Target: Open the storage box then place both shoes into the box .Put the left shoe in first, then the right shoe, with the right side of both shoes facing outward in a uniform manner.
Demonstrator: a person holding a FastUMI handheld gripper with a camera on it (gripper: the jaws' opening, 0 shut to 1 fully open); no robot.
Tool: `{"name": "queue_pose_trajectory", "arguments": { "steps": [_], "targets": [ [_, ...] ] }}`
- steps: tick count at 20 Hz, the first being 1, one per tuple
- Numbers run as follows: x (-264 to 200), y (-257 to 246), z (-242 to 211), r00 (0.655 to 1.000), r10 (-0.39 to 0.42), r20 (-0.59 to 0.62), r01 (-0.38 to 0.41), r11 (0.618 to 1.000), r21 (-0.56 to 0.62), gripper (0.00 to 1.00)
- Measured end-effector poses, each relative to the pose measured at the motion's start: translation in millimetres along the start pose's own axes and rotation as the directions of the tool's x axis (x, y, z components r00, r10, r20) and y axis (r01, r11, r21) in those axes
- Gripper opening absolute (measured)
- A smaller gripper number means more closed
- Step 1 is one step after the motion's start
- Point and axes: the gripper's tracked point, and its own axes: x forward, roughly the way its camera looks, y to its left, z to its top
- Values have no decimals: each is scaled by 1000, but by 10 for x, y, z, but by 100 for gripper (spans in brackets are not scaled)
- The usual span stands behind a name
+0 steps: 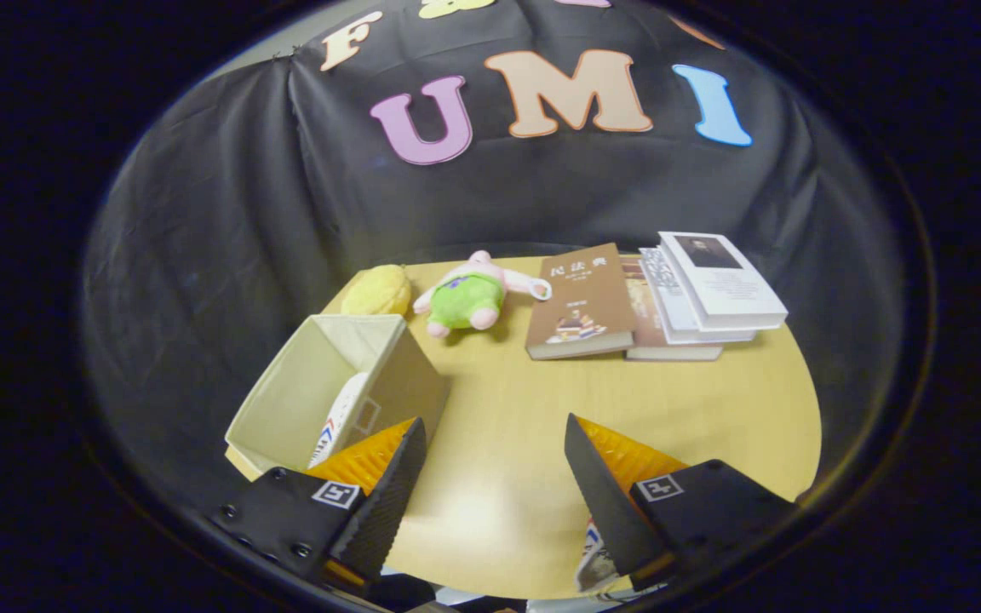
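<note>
Beyond open claw (495,477) | plush toy (467,296), books (584,302); box (320,387) left

On the round wooden surface (542,409), the open beige fabric storage box (286,400) holds one white shoe (339,417) ahead of the left finger; a pink-and-green plush toy (465,298) and stacked books (669,298) lie beyond, with bare surface between the spread fingers.

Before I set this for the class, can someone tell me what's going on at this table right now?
A person is working with a handheld gripper, whose fingers are open over bare table with nothing between them. Just ahead of the left finger stands an open fabric storage box with one shoe already leaning inside. What looks like the second shoe lies near the table's edge beside the right finger. Beyond sit a plush toy, a yellow object and some books.
</note>
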Motion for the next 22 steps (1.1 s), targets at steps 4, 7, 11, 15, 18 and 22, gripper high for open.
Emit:
{"name": "queue_pose_trajectory", "arguments": {
  "steps": [4, 7, 11, 15, 18, 22],
  "targets": [
    [-61, -488, -170, 998, -67, -18, 67, 998, 6, 100],
    [-82, -801, -347, 994, -103, -45, 103, 995, 10, 100],
    [-67, -1123, -632, 986, -130, -101, 131, 991, 5, 100],
    [6, -1307, -905, 979, -138, -152, 134, 990, -36, 100],
    [67, -1371, -1105, 973, -122, -197, 114, 992, -47, 100],
    [137, -1492, -1406, 954, -109, -279, 92, 993, -74, 98]
  ]
}}
